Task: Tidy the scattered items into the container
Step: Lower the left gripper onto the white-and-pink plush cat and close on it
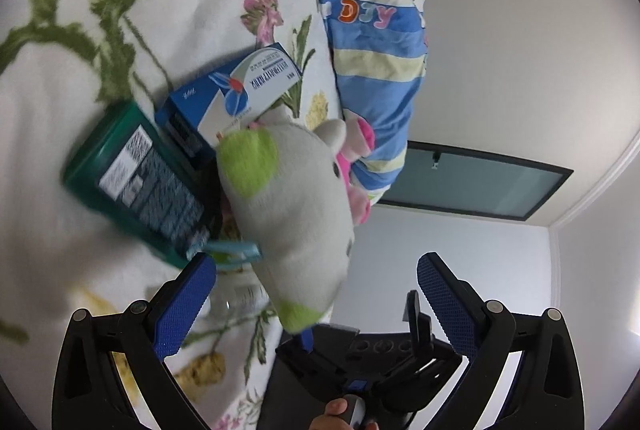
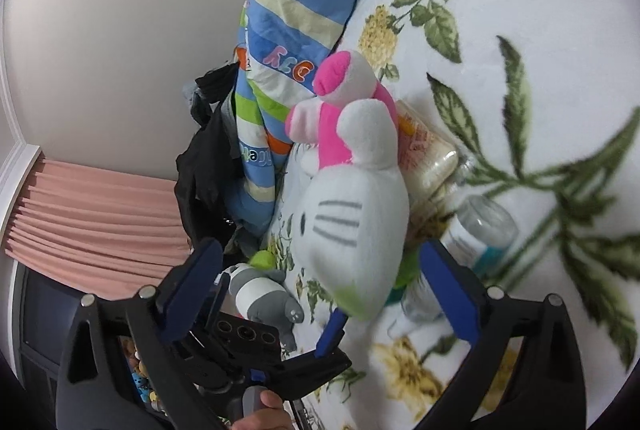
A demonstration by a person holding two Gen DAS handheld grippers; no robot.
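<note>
On the floral fleece blanket (image 2: 520, 29), beside a striped cartoon pillow (image 2: 288, 29), the soft white cat plush (image 2: 352, 213) with green patches and a pink bow sits between both spread grippers, touched by neither; no container is visible. The left gripper (image 1: 316, 290) and right gripper (image 2: 320, 282) face each other closely, so closing together risks a clash or tugging the squashy toy. Nearby lie a rigid teal box (image 1: 132, 177), a blue carton (image 1: 224, 93), a slick clear bottle (image 2: 480, 226) and a small grey raccoon plush (image 2: 264, 294).
</note>
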